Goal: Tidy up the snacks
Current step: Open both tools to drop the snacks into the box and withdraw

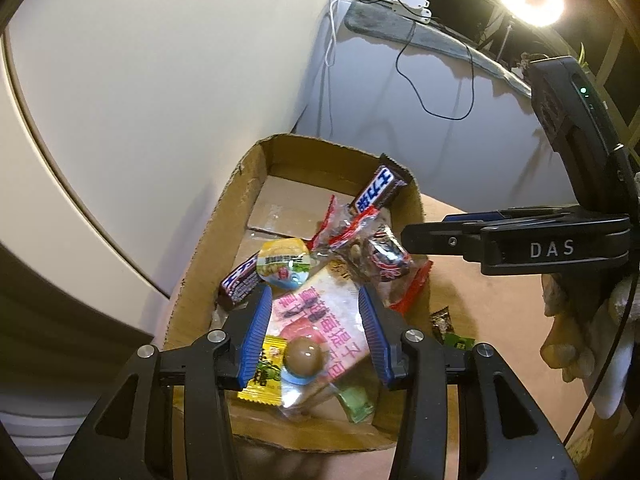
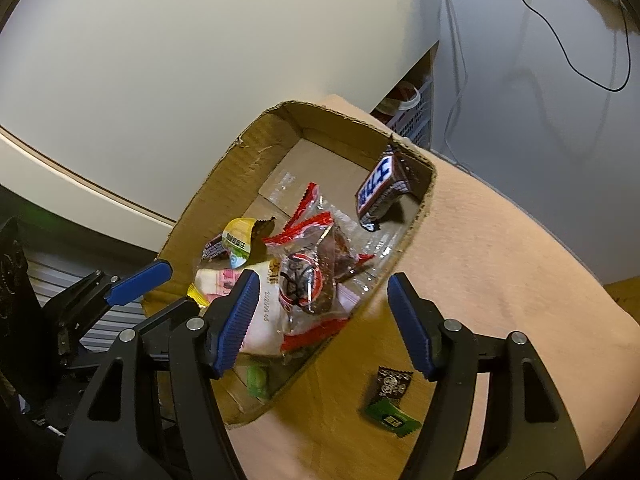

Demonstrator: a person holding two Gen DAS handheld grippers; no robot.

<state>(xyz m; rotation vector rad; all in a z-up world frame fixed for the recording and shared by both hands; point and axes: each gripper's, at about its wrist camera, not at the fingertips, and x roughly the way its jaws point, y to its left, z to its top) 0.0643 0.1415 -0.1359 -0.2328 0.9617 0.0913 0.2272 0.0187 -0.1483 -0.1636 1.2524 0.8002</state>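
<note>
Your cardboard box (image 1: pixel 208 256) sits on the tan table (image 2: pixel 500 264), and most of the snacks are in it. A Snickers bar (image 1: pixel 380 192) leans against the box's far right corner, one end poking above the rim. A second dark bar (image 1: pixel 240 282) lies along the left wall, with a yellow-lidded jelly cup (image 1: pixel 285 264) just beside it. In the middle there is a clear, red-edged packet (image 1: pixel 376 256) of dark candies, and under it a large pink-and-white bread packet (image 1: pixel 320 320). A brown ball-shaped sweet (image 1: pixel 304 356) rests on that packet, touching a yellow sachet (image 1: pixel 264 372), and a green candy (image 1: pixel 358 402) lies near the front wall.

Your left gripper (image 1: pixel 320 336) hangs over the box with its jaws apart; the pink packet shows between them but the pads do not press it. Your right gripper (image 2: pixel 320 320) is spread wide, straddling the box's right wall, gripping nothing.

Two snacks lie outside the box on the table: a black sachet (image 2: pixel 394 382) and a green candy packet (image 2: pixel 392 418), both just below your right gripper's right finger.
</note>
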